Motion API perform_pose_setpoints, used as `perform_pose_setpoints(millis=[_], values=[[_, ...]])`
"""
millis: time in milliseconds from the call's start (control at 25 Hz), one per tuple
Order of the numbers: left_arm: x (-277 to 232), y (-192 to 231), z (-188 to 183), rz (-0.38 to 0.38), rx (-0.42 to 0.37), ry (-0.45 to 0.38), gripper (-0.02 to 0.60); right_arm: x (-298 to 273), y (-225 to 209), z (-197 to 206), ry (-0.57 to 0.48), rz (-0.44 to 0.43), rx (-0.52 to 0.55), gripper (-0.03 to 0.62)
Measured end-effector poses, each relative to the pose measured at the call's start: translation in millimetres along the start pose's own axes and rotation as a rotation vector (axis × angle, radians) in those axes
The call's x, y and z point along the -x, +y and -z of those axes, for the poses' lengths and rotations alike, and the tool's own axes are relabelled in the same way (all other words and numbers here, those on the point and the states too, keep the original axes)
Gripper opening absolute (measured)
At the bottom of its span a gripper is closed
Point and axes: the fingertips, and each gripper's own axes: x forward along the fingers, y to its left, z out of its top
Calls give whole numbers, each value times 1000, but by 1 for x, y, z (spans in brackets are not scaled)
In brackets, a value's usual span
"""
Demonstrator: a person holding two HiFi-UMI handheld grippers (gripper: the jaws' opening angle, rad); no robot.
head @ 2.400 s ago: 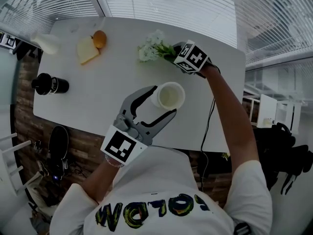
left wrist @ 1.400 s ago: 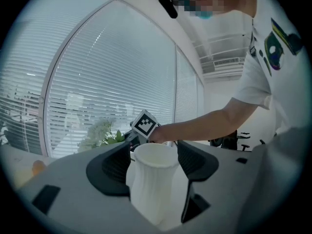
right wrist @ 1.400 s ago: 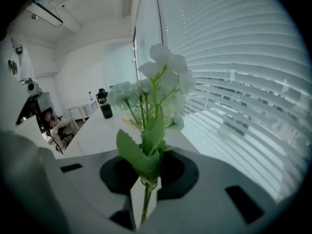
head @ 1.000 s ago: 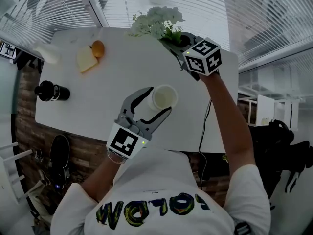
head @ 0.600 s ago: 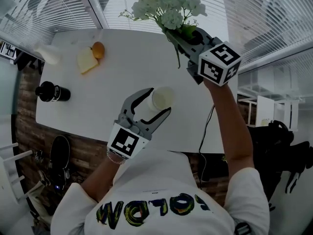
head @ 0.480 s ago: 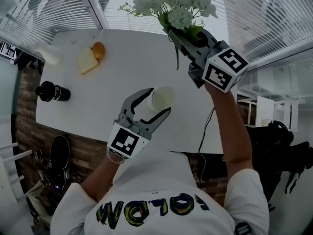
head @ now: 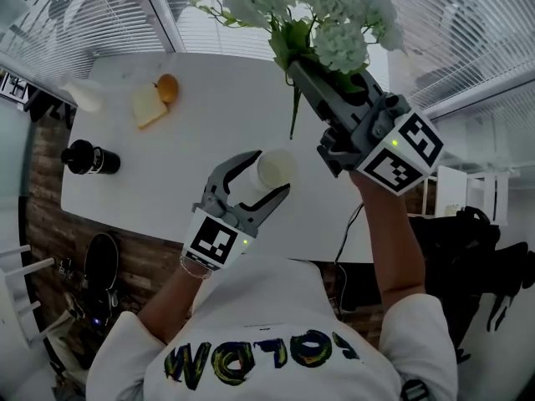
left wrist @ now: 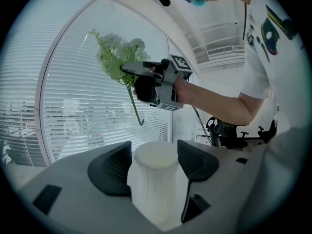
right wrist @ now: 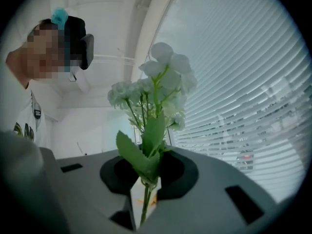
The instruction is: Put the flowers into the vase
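Holding the flowers (head: 322, 11) by their stems in the right gripper (head: 299, 69), raised above the table (head: 201, 107)'s far edge, and clamping the vase (head: 277, 167) in the left gripper (head: 274, 174) near the front edge.

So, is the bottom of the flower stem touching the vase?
Apart. The left gripper view shows the flower stem ending in mid-air above the rim of the vase, with a plain gap between the stem's tip and the rim.

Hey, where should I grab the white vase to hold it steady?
Grip the vase by its body just under the rim, coming in level from the side. It stands upright and its open mouth must stay clear; the left hand-held gripper clasps it that way.
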Motion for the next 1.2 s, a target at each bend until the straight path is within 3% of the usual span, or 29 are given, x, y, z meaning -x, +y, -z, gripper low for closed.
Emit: perform_pose_setpoints(millis=[520, 1200], values=[[2, 20, -17, 18, 7, 22, 302, 0, 4, 11, -31, 46, -117, 71], [2, 16, -12, 10, 27, 28, 302, 29, 14, 55, -39, 137, -151, 72]])
